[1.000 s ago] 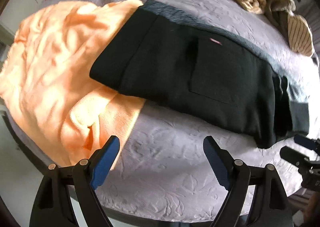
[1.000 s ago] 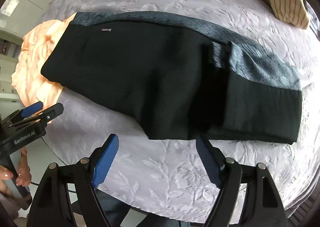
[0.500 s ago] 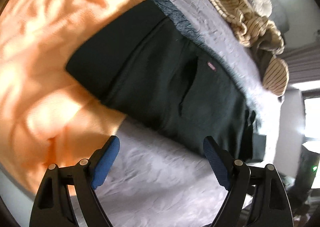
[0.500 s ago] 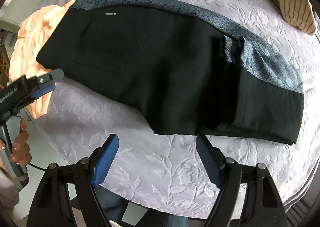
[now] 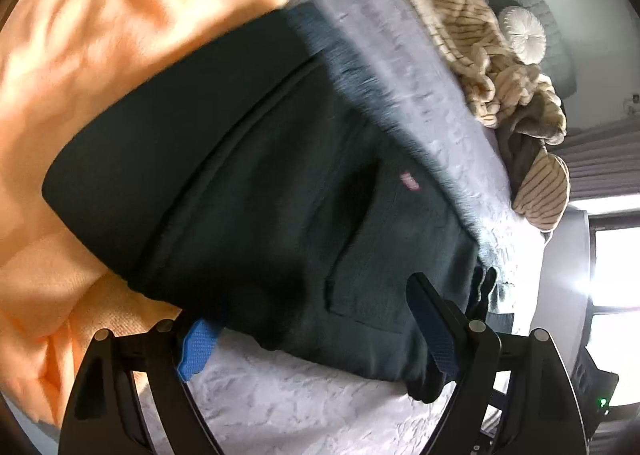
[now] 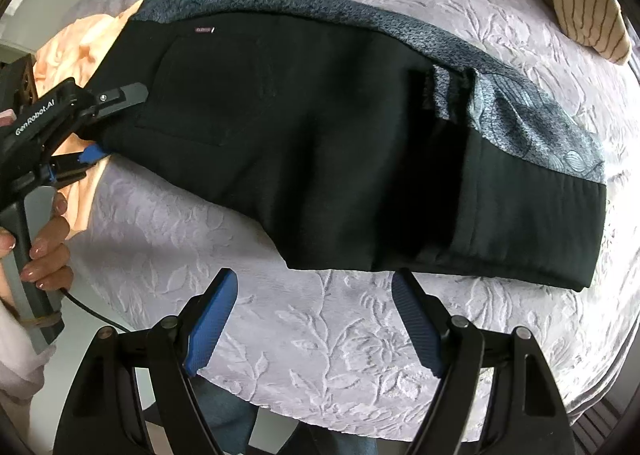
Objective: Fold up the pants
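Observation:
Black pants (image 6: pixel 320 143) with a grey patterned underside lie folded on the lilac embossed bedspread (image 6: pixel 320 335), waistband end to the left. In the left wrist view the pants (image 5: pixel 260 195) fill the middle. My left gripper (image 5: pixel 316 331) is open, its jaws straddling the near edge of the waistband end, one finger above the cloth and one below. It also shows in the right wrist view (image 6: pixel 108 123) at the pants' left end. My right gripper (image 6: pixel 312 327) is open and empty, just short of the pants' near edge.
An orange garment (image 5: pixel 80 75) lies under and left of the pants' waistband end. A beige striped garment (image 5: pixel 500 67) is piled at the far side, also seen in the right wrist view (image 6: pixel 584 3). The bed's edge runs close below my right gripper.
My left gripper has moved forward onto the waistband end of the pants, its jaws now around the cloth's edge. My right gripper has crept slightly closer to the pants.

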